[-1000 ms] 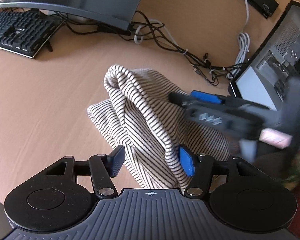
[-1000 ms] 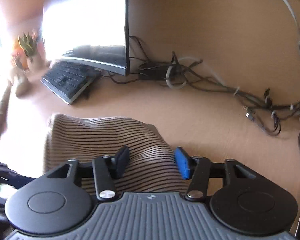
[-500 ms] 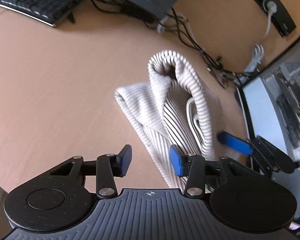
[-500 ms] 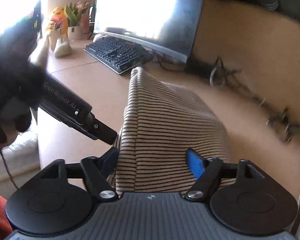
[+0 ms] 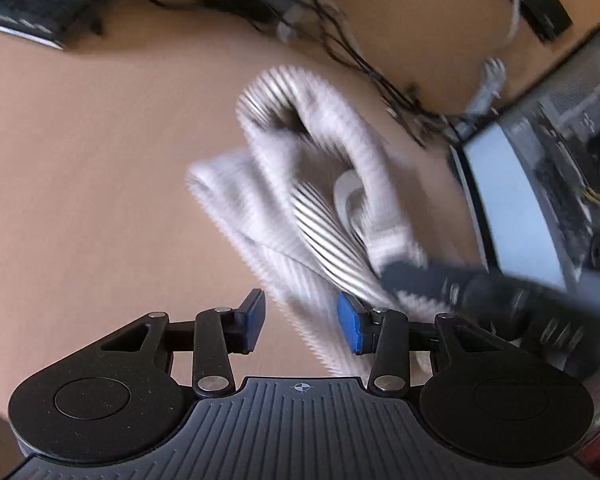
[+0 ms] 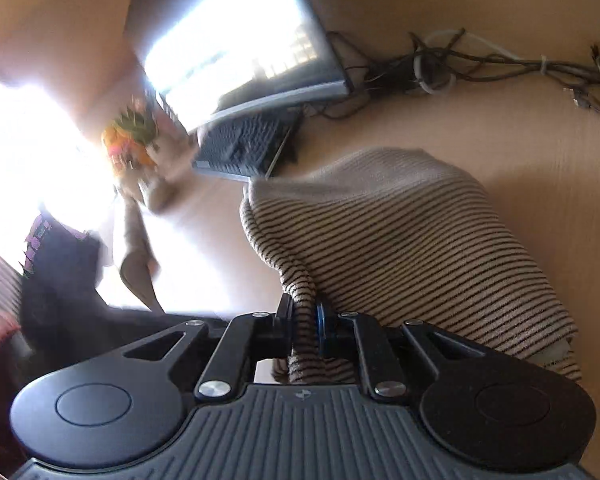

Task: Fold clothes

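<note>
The right gripper [image 6: 305, 334] had just closed its jaws on a bunched fold of the striped garment [image 6: 412, 240], which lay heaped on the counter [image 6: 560, 152]. Beyond it stood a keyboard [image 6: 244, 148], a glaring monitor [image 6: 236, 48] and tangled cables [image 6: 480, 60].

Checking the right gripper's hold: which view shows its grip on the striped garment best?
The right wrist view: the right gripper is shut on a bunched fold of the striped garment. The left wrist view shows it only as a dark blur at the cloth's edge.
</note>
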`<state>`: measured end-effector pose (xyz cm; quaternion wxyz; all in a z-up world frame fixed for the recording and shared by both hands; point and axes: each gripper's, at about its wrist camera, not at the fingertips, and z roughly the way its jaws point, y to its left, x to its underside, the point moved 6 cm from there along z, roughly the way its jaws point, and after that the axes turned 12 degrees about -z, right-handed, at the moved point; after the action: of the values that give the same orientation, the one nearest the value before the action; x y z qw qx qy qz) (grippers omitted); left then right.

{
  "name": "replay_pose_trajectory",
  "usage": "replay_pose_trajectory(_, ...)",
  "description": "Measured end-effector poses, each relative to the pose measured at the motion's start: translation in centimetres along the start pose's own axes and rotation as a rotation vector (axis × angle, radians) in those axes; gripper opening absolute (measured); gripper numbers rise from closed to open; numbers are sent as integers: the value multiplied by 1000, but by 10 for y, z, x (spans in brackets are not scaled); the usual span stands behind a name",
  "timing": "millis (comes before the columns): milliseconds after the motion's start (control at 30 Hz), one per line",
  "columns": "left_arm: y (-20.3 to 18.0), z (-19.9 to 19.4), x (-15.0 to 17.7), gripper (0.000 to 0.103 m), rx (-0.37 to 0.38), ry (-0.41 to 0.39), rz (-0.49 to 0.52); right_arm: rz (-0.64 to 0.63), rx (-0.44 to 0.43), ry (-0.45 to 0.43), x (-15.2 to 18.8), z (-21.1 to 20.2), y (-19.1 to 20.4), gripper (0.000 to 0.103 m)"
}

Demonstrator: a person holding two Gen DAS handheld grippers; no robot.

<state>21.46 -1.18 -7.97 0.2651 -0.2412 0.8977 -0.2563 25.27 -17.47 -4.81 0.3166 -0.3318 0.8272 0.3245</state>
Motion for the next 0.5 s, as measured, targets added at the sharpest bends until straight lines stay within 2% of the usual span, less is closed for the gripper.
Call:
replay_pose_trajectory(67,0,-22,-17,44,8,-67,-9,-116,52,11,5,2,16,11)
replay_pose_trajectory(200,-46,-52,-43,52,136,-178,92,-296,131,34,7,14,45,23)
replay_pose_trajectory(267,-60,-45,-48,53,192,-162,113,-344,147,37,9,18,55,25)
replay_pose_trajectory(300,-63,-35,-48,53,197,-141,118,-366,151,38,9,19,60,26)
replay_pose_trajectory(367,-51,-5,-47,53,127,-80,127,-400,145,36,10,19,68,39)
replay_pose_trajectory(433,-31,20,-43,45,78,-32,116,-406,124,26,8,10,71,45)
replay_pose_trajectory(500,-20,25,-43,45,117,-26,66,-388,93,2,3,-5,73,45)
